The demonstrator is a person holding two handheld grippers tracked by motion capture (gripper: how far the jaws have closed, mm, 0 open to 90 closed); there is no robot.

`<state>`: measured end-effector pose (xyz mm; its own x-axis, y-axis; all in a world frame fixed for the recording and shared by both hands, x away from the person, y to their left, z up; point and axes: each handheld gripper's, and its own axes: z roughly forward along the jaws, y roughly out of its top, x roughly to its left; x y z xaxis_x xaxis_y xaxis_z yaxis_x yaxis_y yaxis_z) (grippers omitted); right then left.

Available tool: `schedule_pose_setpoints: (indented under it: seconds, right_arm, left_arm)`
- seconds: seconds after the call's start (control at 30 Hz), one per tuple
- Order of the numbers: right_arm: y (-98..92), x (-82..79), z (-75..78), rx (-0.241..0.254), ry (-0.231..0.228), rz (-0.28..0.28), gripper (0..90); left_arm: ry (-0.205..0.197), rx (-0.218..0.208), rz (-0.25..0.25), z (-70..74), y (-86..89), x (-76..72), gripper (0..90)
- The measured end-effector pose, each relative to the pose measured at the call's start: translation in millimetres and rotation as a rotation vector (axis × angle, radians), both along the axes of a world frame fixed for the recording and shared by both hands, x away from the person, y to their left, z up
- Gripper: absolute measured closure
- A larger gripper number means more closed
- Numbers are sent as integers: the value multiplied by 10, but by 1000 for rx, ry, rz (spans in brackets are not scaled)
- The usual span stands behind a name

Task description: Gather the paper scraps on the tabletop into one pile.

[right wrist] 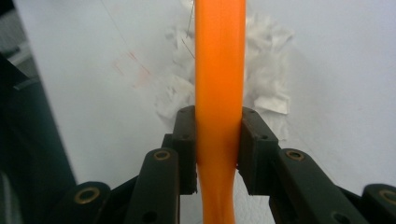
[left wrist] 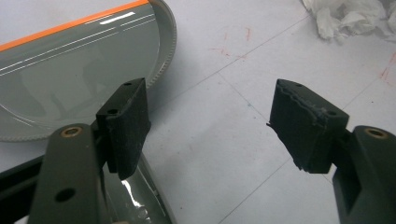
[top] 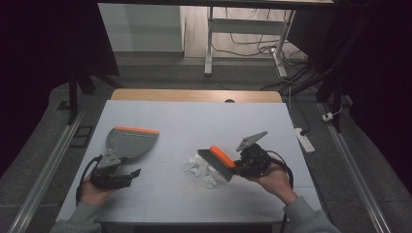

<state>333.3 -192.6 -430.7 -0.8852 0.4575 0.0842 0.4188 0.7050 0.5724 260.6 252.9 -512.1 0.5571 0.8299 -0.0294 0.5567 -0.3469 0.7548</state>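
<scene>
Dustpan (top: 130, 141), paper scraps (top: 200, 170) on table (top: 194, 116)

A small brush (top: 219, 163) with an orange back and dark bristles was held up at a slant over the table, its bristles pointing down to the left. Its orange handle (right wrist: 219, 93) was squeezed from both sides. Right under the bristles lay a little heap of white torn paper (top: 199, 171). Well off to the left, a grey dustpan (top: 128, 141) with an orange front edge lay flat on the table.
</scene>
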Motion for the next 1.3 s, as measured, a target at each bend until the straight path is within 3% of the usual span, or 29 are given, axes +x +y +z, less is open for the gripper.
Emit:
schedule_pose_setpoints:
  seconds: [0.1,0.33,0.63,0.87,1.1,1.3]
  right_arm:
    - [-146,-58,135,63,-7,-24,708]
    - [-420,-111,216,119,-25,-94,708]
    - [-717,0,-21,160,-45,-236,708]
    - [-973,-80,-197,213,-109,-335,708]
    - [-1050,-125,-324,210,-147,-358,708]
    - [-1083,-124,-369,210,-151,-366,708]
  left_arm:
    - [0,3,-2,1,-7,-2,291]
    - [-1,8,-3,0,-22,-1,291]
    - [-7,1,3,5,-17,-6,291]
    - [-16,2,-8,20,-60,-13,290]
    - [-20,-1,-11,33,-81,-19,290]
    - [-22,-3,-13,37,-84,-18,290]
